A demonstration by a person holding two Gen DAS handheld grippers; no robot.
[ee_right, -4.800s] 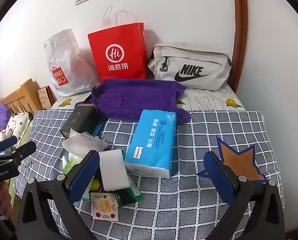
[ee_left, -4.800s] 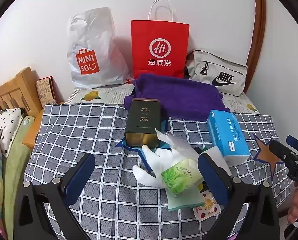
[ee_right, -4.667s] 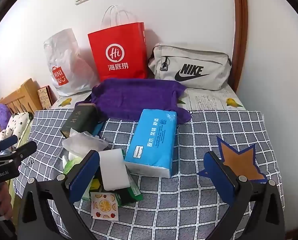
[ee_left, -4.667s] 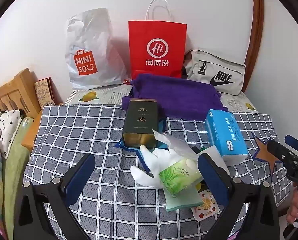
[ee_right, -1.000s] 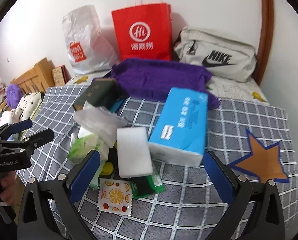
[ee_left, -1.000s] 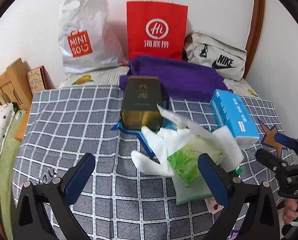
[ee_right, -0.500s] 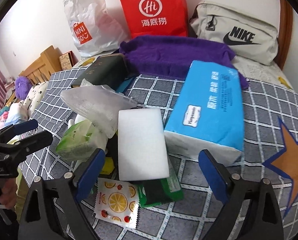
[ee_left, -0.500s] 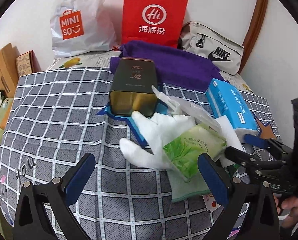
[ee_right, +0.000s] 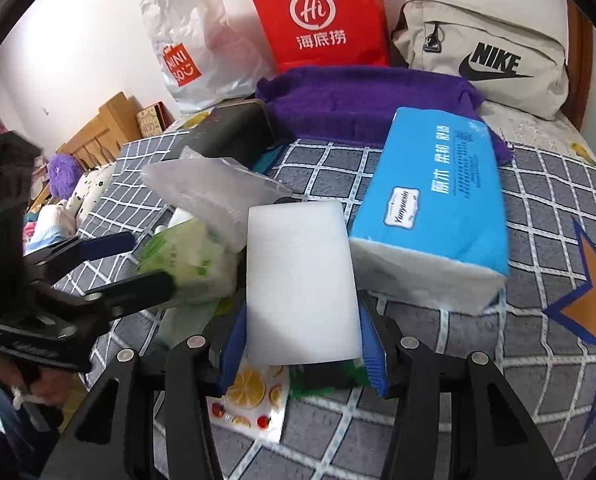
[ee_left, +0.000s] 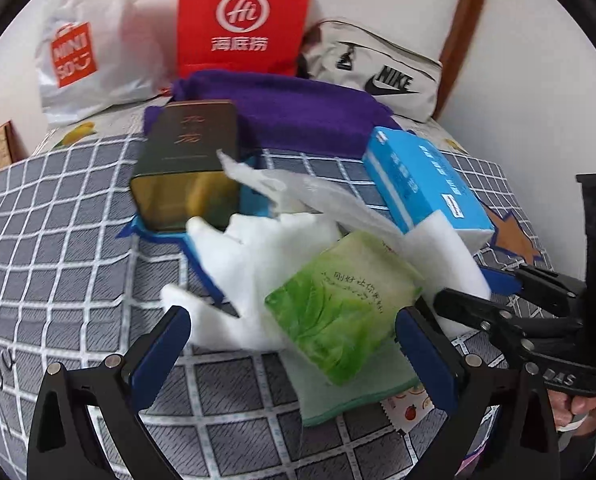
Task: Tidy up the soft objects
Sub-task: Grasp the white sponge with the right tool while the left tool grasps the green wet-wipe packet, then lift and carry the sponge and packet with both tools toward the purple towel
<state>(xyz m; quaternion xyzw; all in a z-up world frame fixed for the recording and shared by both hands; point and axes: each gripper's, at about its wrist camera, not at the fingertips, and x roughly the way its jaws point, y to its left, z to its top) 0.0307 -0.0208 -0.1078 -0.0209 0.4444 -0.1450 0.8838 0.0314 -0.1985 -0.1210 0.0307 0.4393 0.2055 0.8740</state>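
Observation:
A white sponge block [ee_right: 300,280] lies on the pile, leaning on the blue tissue pack [ee_right: 438,208]. My right gripper [ee_right: 302,346] is closing, and its blue pads [ee_right: 233,344] sit against both long sides of the sponge's near end. A green tissue pack [ee_left: 338,304] rests on a white glove [ee_left: 249,264] and a green cloth [ee_left: 338,392]. My left gripper [ee_left: 293,360] stands wide open just short of that pack, touching nothing. In the left wrist view the right gripper [ee_left: 466,288] reaches the sponge [ee_left: 438,252] from the right.
A dark tin [ee_left: 185,152], a clear plastic bag [ee_right: 209,192] and a purple towel [ee_right: 358,100] lie behind the pile on the checked blanket [ee_left: 57,240]. A fruit-print packet [ee_right: 249,396] sits under the sponge. Red, white and Nike bags line the wall. Orange star patch [ee_right: 590,304] at right.
Both grippers have sunk and come closer to the pile. The right jaws went from wide open to narrow around the white sponge. The left jaws stayed wide.

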